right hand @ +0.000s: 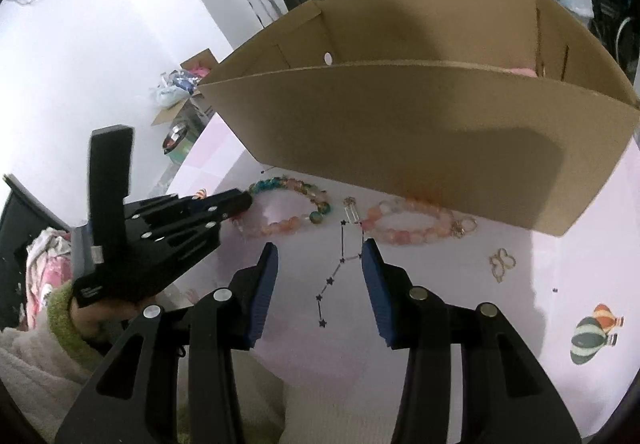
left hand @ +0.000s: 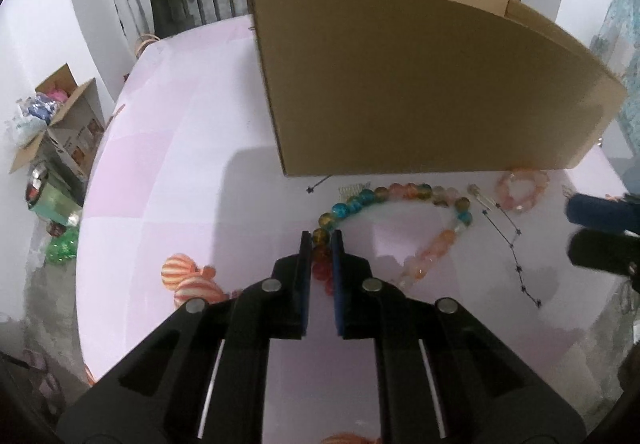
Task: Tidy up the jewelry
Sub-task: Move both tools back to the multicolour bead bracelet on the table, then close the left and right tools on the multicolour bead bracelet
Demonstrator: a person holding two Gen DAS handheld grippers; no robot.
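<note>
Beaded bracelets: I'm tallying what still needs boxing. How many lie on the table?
2. The multicolored bracelet lies left, with the left gripper shut on it; the pink bracelet lies right, before the cardboard box. The box may hide more.

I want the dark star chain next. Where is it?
On the pink table, between the right gripper's open jaws; the star chain lies just before the pink bracelet.

Lighting even and moderately bright. Soft shadows fall on the pink table (left hand: 168,171) in front of the cardboard box (left hand: 420,83). Strong fisheye bending curves the box's edges; corners vignette black. Background beyond the box is soft, mildly blurred.
</note>
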